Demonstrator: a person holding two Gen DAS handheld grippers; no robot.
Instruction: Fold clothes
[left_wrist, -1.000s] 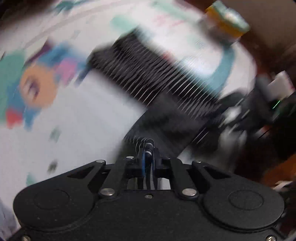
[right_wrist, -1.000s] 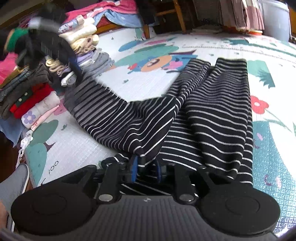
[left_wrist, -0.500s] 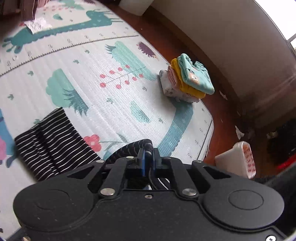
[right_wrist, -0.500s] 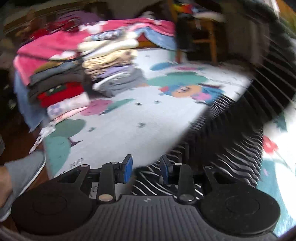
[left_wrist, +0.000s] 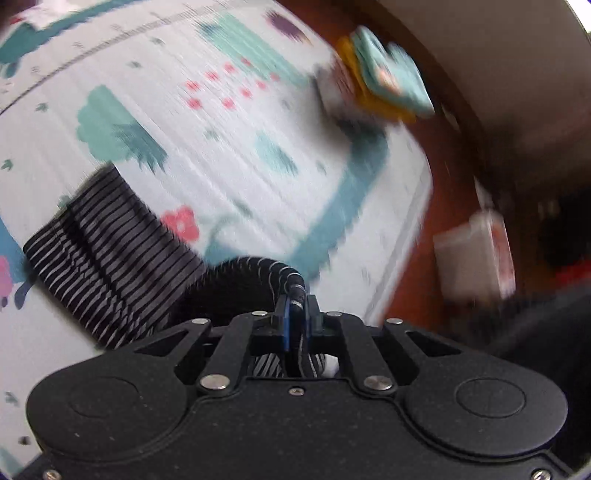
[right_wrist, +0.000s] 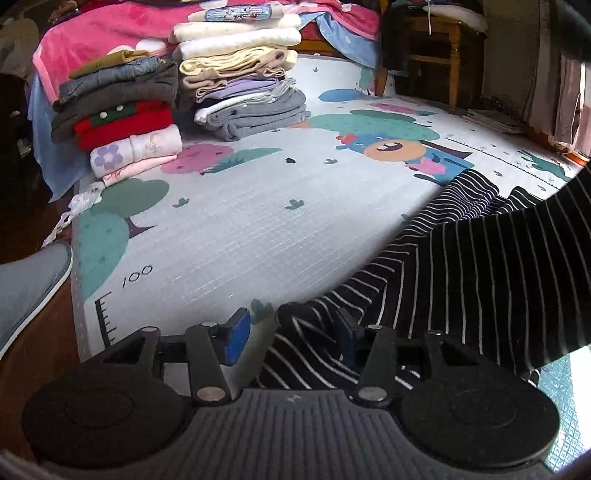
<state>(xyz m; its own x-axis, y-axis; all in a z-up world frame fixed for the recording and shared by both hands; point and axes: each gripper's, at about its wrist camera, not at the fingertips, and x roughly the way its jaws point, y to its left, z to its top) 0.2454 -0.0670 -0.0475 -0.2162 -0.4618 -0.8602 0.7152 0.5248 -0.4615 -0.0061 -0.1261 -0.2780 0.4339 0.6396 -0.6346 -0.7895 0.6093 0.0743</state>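
A black garment with thin white stripes (right_wrist: 480, 273) lies on the patterned play mat (right_wrist: 258, 229), partly lifted at the right. My left gripper (left_wrist: 297, 317) is shut on an edge of the striped garment (left_wrist: 107, 254), which drapes left over the mat (left_wrist: 229, 155). My right gripper (right_wrist: 291, 332) is open; the garment's corner lies between its blue-padded fingers, not pinched.
Two stacks of folded clothes (right_wrist: 236, 77) stand at the mat's far left by a pink blanket (right_wrist: 96, 33). A wooden chair (right_wrist: 436, 48) stands behind. A grey slipper (right_wrist: 26, 280) is at the left. A small folded pile (left_wrist: 380, 88) and a white box (left_wrist: 476, 254) sit near the mat's edge.
My right gripper has opened and let go of the garment's corner. My left gripper carried its edge across over the other half and is still moving, blurred.
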